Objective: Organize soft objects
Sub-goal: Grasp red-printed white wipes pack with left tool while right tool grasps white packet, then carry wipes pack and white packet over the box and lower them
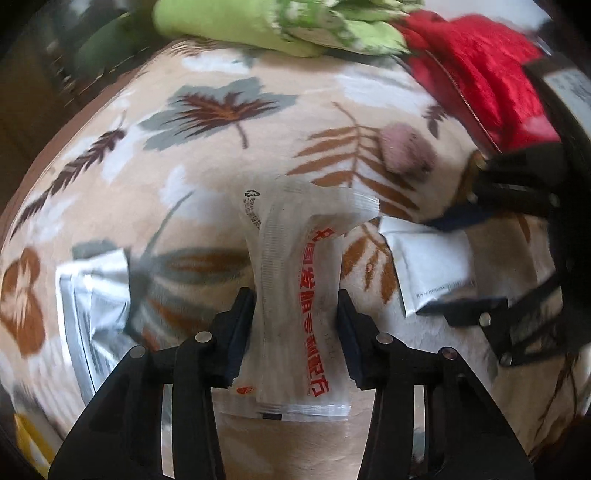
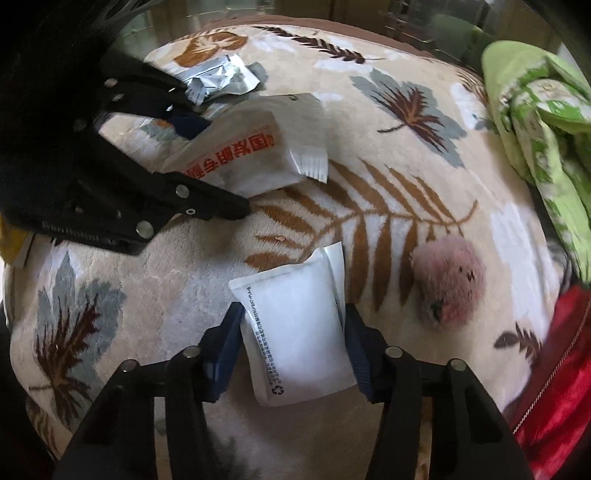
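Observation:
On a cream blanket (image 1: 207, 177) with a leaf pattern, my left gripper (image 1: 294, 306) is shut on a white packet with red lettering (image 1: 295, 254); its pads pinch the packet's middle into a waist. The right wrist view shows that left gripper (image 2: 221, 166) at the left with the same red-lettered packet (image 2: 236, 155) slightly raised. My right gripper (image 2: 293, 314) is shut on a plain white pouch (image 2: 299, 354), with both pads against its sides. In the left wrist view, the right gripper (image 1: 443, 266) holds this white pouch (image 1: 432, 258) at the right.
A crumpled silver foil packet (image 1: 92, 291) (image 2: 218, 75) lies to the left of the left gripper. A pink fluffy ball (image 1: 404, 151) (image 2: 448, 280) rests on the blanket. Green cloth (image 1: 258, 22) (image 2: 535, 122) and red cloth (image 1: 480, 62) (image 2: 554, 369) are heaped at the blanket's far edge.

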Demonstrator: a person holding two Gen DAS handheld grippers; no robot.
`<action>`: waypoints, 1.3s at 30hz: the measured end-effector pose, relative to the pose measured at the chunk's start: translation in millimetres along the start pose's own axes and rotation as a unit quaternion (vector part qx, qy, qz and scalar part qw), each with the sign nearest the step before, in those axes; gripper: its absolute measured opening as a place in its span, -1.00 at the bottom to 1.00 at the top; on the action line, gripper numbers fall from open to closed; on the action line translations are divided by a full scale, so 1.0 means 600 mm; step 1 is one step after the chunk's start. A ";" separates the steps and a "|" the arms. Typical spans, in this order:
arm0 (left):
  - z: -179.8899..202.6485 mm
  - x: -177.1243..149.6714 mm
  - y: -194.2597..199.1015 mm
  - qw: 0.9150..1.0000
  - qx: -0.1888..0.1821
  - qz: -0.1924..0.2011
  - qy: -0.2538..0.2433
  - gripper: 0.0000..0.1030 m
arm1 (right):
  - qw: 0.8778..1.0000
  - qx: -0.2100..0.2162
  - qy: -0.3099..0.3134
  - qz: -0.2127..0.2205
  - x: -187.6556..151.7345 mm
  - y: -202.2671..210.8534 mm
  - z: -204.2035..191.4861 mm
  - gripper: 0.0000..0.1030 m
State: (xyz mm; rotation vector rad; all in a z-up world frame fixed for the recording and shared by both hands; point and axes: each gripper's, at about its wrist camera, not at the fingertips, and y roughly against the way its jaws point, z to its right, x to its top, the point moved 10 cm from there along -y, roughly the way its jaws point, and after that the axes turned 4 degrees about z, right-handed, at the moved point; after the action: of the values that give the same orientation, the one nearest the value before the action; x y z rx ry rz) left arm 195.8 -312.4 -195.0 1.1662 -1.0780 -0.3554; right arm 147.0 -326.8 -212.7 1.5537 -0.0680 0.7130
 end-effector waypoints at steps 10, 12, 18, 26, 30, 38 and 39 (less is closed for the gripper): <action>-0.004 -0.029 0.023 0.997 0.025 0.008 0.078 -0.21 | 0.989 0.024 -0.144 0.033 -0.030 0.037 0.017 -0.13; -0.006 -0.040 0.031 0.995 0.030 0.008 0.097 -0.21 | 0.982 0.030 -0.182 0.045 -0.036 0.045 0.020 -0.13; -0.008 -0.068 0.055 0.987 0.050 0.012 0.153 -0.21 | 0.964 0.040 -0.252 0.080 -0.024 0.067 0.003 -0.13; -0.010 -0.104 0.118 0.976 0.084 0.043 0.195 -0.21 | 0.957 0.049 -0.265 0.110 0.016 0.092 -0.041 -0.13; -0.007 -0.123 0.161 0.970 0.090 0.063 0.216 -0.21 | 0.955 0.058 -0.264 0.124 0.028 0.114 -0.065 -0.13; -0.004 -0.169 0.251 0.961 0.127 0.096 0.227 -0.21 | 0.959 0.073 -0.236 0.140 0.052 0.152 -0.130 -0.12; -0.005 -0.179 0.265 0.959 0.132 0.101 0.232 -0.21 | 0.960 0.077 -0.230 0.142 0.059 0.157 -0.142 -0.12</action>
State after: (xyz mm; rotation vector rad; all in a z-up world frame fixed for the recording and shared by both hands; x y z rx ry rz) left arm 101.0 -168.7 -110.1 1.2802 -0.8320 0.2242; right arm 98.8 -248.5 -118.0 1.8567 -0.6045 0.5734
